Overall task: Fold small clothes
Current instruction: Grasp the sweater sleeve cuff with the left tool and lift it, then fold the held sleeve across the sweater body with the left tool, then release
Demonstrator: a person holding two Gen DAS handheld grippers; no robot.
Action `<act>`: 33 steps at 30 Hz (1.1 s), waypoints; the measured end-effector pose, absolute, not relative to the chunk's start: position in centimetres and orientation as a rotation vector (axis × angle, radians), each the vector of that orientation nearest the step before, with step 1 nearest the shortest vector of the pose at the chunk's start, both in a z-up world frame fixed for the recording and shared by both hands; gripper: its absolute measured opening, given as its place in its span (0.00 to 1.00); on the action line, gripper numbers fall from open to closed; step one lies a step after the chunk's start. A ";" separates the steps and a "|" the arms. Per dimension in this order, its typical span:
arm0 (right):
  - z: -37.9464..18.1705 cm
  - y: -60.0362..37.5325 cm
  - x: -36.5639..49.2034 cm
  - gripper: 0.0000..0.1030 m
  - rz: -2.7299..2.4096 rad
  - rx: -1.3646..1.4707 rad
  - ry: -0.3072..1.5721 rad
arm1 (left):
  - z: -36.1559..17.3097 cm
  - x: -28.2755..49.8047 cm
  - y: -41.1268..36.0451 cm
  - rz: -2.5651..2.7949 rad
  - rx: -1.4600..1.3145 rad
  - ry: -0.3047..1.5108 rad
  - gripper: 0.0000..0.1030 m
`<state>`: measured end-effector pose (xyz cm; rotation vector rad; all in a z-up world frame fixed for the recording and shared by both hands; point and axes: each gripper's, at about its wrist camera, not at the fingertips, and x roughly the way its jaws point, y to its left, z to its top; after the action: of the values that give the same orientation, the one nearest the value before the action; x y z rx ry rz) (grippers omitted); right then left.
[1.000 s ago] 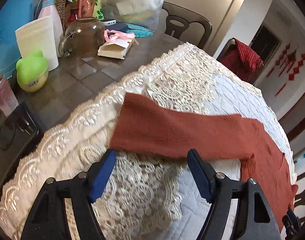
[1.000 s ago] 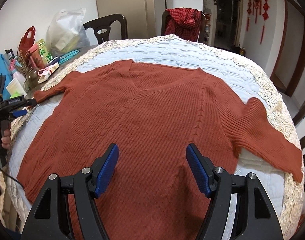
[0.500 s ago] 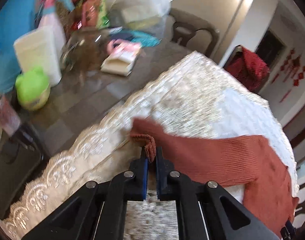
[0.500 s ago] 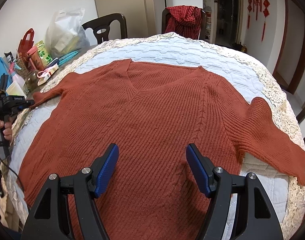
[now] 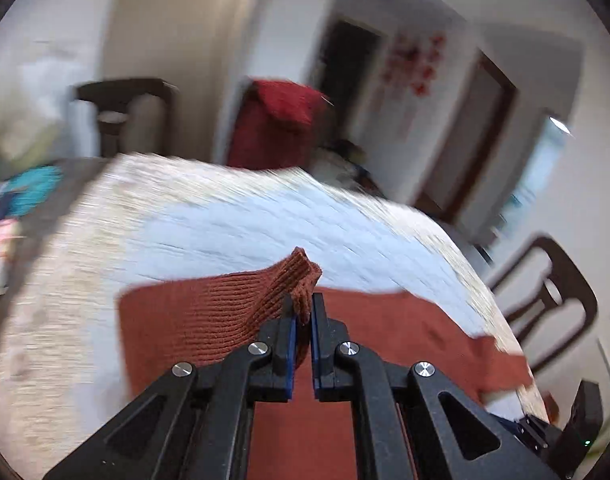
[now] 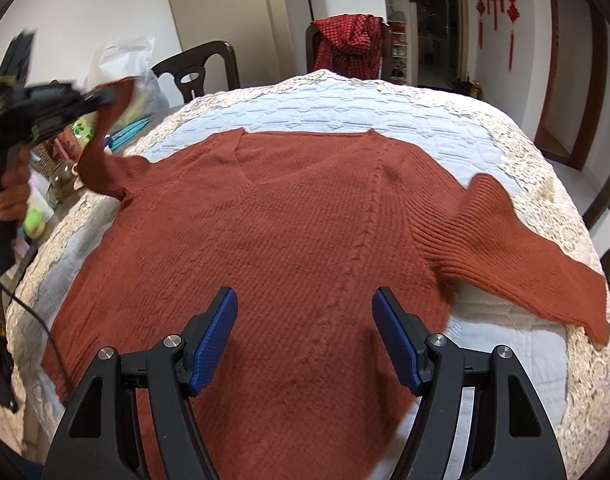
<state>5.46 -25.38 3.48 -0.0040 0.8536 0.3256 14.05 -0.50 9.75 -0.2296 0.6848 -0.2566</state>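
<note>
A rust-red knit V-neck sweater lies flat, front up, on a white quilted cloth over a round table. My left gripper is shut on the cuff of the sweater's left sleeve and holds it up in the air; it also shows at the left of the right wrist view, with the sleeve hanging from it. My right gripper is open and empty, hovering over the sweater's lower body. The right sleeve lies spread toward the table's right edge.
Bottles, a green tub, a glass jar and a white plastic bag crowd the table's left side. Dark wooden chairs stand around it, one draped with a red checked cloth. A lace border rims the cloth.
My left gripper closed on the left sleeve's cuff, then lifted it off the table and swung it up and toward the sweater's body. My right gripper stayed open and nearly still.
</note>
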 end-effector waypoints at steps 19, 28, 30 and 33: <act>4.8 -22.8 11.0 0.58 0.438 0.085 0.875 | 3.9 14.7 5.3 -0.040 -0.130 0.804 0.37; 1.2 -19.2 18.0 0.13 0.447 0.095 1.008 | 0.6 16.2 5.5 -0.078 -0.195 0.873 0.15; 1.8 -19.3 18.1 0.06 0.452 0.114 1.002 | 1.2 15.7 5.9 -0.085 -0.197 0.845 0.11; 3.3 -20.0 18.3 0.03 0.464 0.153 0.947 | 1.6 15.5 6.2 -0.095 -0.223 0.815 0.11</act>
<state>18.28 -20.05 3.32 0.1532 0.9469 0.4641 15.55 6.23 1.60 -0.2232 0.8153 -0.0954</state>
